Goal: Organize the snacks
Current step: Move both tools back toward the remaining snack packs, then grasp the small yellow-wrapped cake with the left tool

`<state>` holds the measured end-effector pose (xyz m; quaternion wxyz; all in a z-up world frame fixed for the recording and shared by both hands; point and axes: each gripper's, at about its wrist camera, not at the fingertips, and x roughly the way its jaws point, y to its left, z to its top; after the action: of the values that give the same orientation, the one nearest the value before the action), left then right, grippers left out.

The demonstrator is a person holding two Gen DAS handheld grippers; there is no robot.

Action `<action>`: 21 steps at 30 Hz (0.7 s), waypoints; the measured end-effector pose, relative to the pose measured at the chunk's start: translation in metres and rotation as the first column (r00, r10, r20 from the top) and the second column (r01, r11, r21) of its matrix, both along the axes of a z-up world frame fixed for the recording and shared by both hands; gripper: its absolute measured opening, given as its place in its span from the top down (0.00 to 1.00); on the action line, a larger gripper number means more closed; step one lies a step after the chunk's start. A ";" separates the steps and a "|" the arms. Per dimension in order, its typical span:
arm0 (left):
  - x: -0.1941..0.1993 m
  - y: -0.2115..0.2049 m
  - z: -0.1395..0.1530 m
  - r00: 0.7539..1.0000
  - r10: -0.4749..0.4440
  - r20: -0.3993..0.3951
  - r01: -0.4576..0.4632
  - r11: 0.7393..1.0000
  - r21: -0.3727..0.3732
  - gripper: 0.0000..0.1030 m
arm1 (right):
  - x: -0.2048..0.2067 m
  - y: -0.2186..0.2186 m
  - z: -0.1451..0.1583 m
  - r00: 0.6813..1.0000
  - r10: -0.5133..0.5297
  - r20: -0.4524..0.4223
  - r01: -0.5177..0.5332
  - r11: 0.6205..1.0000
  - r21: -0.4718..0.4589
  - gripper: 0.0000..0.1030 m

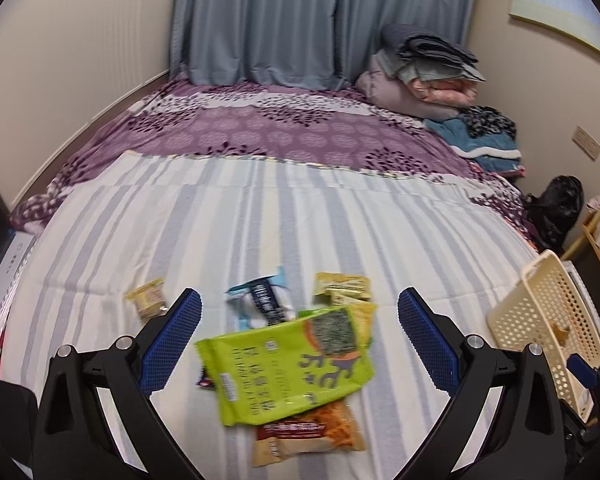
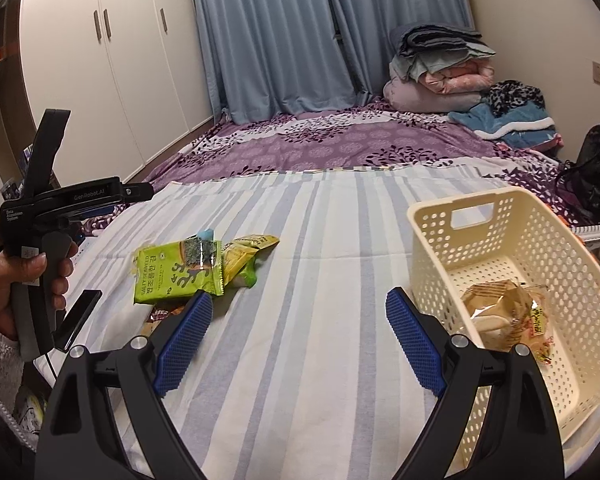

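A pile of snacks lies on the striped sheet (image 1: 260, 208). A green seaweed pack (image 1: 288, 364) is on top, with an orange pack (image 1: 308, 436) under its near edge. Behind them are a dark and light blue packet (image 1: 260, 300) and yellow packets (image 1: 344, 288), and a small pale pack (image 1: 148, 298) sits off to the left. My left gripper (image 1: 300, 300) hovers open over the pile with nothing between its pads. My right gripper (image 2: 300, 300) is open and empty over bare sheet, between the green seaweed pack (image 2: 176, 272) and the cream basket (image 2: 520, 240). The basket holds a wrapped pastry (image 2: 504, 316).
A hand (image 2: 4, 280) holds the left gripper's body at the left edge of the right wrist view. The basket (image 1: 548, 320) stands near the bed's right edge. Folded bedding (image 2: 440, 68) and blue clothes (image 2: 512, 120) lie at the far right, with a black bag (image 2: 596, 168) beside the bed.
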<state>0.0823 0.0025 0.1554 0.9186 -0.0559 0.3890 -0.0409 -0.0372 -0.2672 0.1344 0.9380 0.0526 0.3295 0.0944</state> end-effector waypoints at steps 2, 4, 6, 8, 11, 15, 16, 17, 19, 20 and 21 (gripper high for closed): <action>0.003 0.017 -0.008 0.999 0.043 -0.015 -0.043 0.999 -0.004 0.03 | 0.003 0.005 -0.002 1.000 0.008 -0.007 -0.008 1.000 -0.003 0.15; 0.005 0.032 -0.015 0.996 0.081 -0.030 -0.081 0.997 -0.002 0.03 | 0.005 0.008 -0.003 1.000 0.016 -0.015 -0.016 1.000 -0.006 0.15; 0.007 0.046 -0.024 0.992 0.117 -0.044 -0.117 0.993 -0.001 0.03 | 0.007 0.011 -0.006 0.999 0.025 -0.022 -0.025 1.000 -0.010 0.15; 0.009 0.056 -0.031 0.988 0.144 -0.055 -0.144 0.990 0.001 0.03 | 0.009 0.013 -0.007 0.999 0.029 -0.029 -0.030 0.999 -0.011 0.15; 0.011 0.072 -0.047 0.980 0.182 -0.080 -0.182 0.983 0.016 0.03 | 0.013 0.017 -0.009 0.999 0.036 -0.038 -0.036 0.999 -0.015 0.15; 0.017 0.090 -0.068 0.968 0.223 -0.116 -0.222 0.975 0.021 0.03 | 0.019 0.021 -0.014 0.997 0.043 -0.060 -0.044 0.999 -0.015 0.15; 0.019 0.096 -0.073 0.966 0.230 -0.122 -0.229 0.973 0.018 0.03 | 0.021 0.022 -0.016 0.997 0.046 -0.064 -0.047 0.999 -0.017 0.15; 0.021 0.100 -0.077 0.963 0.236 -0.130 -0.236 0.972 0.015 0.04 | 0.023 0.024 -0.017 0.996 0.049 -0.068 -0.050 0.999 -0.018 0.15; 0.024 0.105 -0.085 0.959 0.242 -0.148 -0.245 0.970 0.002 0.12 | 0.026 0.027 -0.018 0.996 0.054 -0.075 -0.056 0.998 -0.021 0.15; 0.027 0.107 -0.089 0.957 0.242 -0.157 -0.247 0.969 -0.009 0.16 | 0.028 0.028 -0.019 0.995 0.057 -0.077 -0.059 0.998 -0.023 0.15; 0.030 0.109 -0.092 0.956 0.244 -0.164 -0.250 0.968 -0.019 0.18 | 0.029 0.029 -0.020 0.995 0.059 -0.080 -0.061 0.998 -0.025 0.15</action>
<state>0.1119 0.1114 0.0634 0.8809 -0.1252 0.4509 0.0710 -0.0078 -0.2380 0.1146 0.9215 0.0337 0.3693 0.1157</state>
